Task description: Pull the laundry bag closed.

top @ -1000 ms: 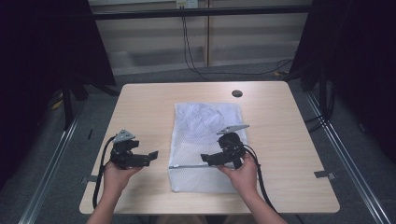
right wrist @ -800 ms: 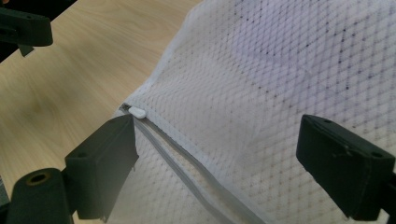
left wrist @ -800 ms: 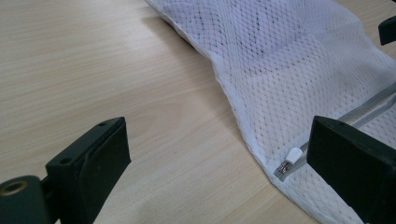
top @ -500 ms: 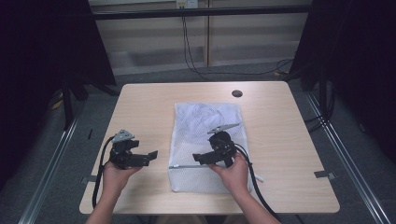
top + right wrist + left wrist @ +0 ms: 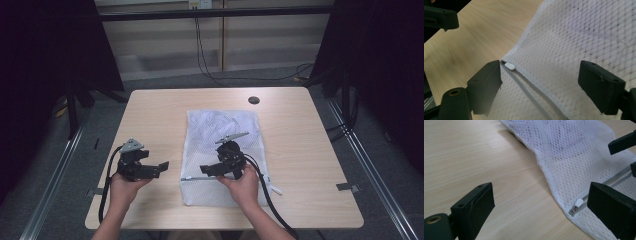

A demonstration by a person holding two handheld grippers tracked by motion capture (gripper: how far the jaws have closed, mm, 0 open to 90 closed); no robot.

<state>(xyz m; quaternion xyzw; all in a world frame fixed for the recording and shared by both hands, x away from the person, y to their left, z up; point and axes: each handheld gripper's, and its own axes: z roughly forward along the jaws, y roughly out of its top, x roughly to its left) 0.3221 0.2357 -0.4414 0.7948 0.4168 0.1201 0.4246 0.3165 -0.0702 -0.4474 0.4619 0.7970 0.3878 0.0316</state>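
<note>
Two open grippers at the zipper end of a mesh bag.

The right gripper hangs over the near part of the white mesh laundry bag, jaws spread wide with nothing between them; in its own view the white zipper pull lies just ahead of one jaw, at the bag's left edge where the grey zipper ends. The left gripper sits just left of the bag above bare wood, jaws likewise wide apart and empty, aimed at that same corner, where its view shows the pull. The bag lies flat in the middle of a pale wooden table, with something bunched inside its far half. A round dark grommet marks the far side of the tabletop. Beyond are grey floor, dangling black cables against a light wall, and dark curtains on both sides.
</note>
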